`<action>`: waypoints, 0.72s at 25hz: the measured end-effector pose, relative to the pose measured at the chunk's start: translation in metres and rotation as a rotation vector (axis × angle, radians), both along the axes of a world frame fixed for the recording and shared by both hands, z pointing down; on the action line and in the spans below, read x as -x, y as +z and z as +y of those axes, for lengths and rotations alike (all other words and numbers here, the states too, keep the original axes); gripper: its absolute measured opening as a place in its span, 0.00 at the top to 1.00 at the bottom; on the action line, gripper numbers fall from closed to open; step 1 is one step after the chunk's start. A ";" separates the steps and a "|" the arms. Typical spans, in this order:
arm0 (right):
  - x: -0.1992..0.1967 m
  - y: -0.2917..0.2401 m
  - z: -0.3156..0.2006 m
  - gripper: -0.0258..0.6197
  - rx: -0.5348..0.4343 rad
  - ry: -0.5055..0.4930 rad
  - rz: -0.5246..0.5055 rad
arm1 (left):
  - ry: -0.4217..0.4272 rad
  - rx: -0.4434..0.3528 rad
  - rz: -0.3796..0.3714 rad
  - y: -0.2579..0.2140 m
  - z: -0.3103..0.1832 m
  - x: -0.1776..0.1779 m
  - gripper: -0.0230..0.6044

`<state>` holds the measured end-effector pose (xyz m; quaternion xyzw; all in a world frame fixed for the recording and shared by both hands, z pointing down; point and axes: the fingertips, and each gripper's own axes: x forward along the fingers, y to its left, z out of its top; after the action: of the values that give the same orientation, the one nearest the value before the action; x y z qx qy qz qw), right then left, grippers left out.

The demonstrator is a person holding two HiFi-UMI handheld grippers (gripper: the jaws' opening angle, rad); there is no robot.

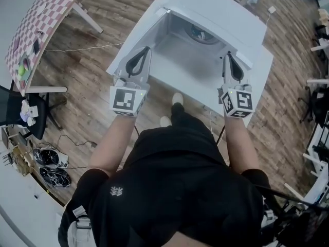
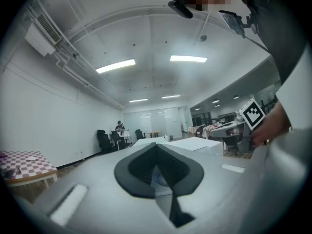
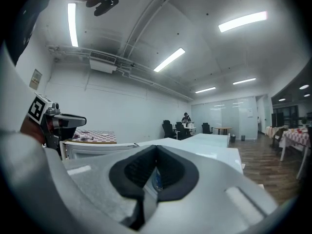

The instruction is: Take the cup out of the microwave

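Inside the open cavity of the boxy white microwave (image 1: pixel 221 12), just under its top edge, sits the round dark-rimmed cup (image 1: pixel 200 34), touched by neither tool. Just in front of the microwave's opening, the left hand-held gripper (image 1: pixel 146 51) hovers at the left side and the right hand-held gripper (image 1: pixel 227 56) at the right side, well apart from each other. Both are clenched, their black-padded jaws meeting tip to tip with nothing held between them.

no legible text, labels, or signs
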<state>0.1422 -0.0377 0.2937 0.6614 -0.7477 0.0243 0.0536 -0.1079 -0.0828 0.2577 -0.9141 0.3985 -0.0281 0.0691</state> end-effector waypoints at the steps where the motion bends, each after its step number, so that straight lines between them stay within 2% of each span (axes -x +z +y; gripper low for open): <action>1: -0.002 0.001 -0.007 0.96 0.002 -0.002 -0.002 | -0.001 0.000 -0.003 0.000 -0.006 -0.002 0.96; 12: -0.011 0.014 -0.069 0.96 0.033 -0.076 -0.005 | -0.010 0.038 -0.028 0.001 -0.066 -0.047 0.96; 18: -0.017 0.030 -0.086 0.96 0.059 -0.080 0.003 | -0.006 0.010 -0.067 0.004 -0.084 -0.067 0.96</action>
<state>0.1592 -0.1234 0.3234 0.6290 -0.7726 0.0432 0.0750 -0.0411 -0.1667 0.2619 -0.9118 0.3986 -0.0609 0.0776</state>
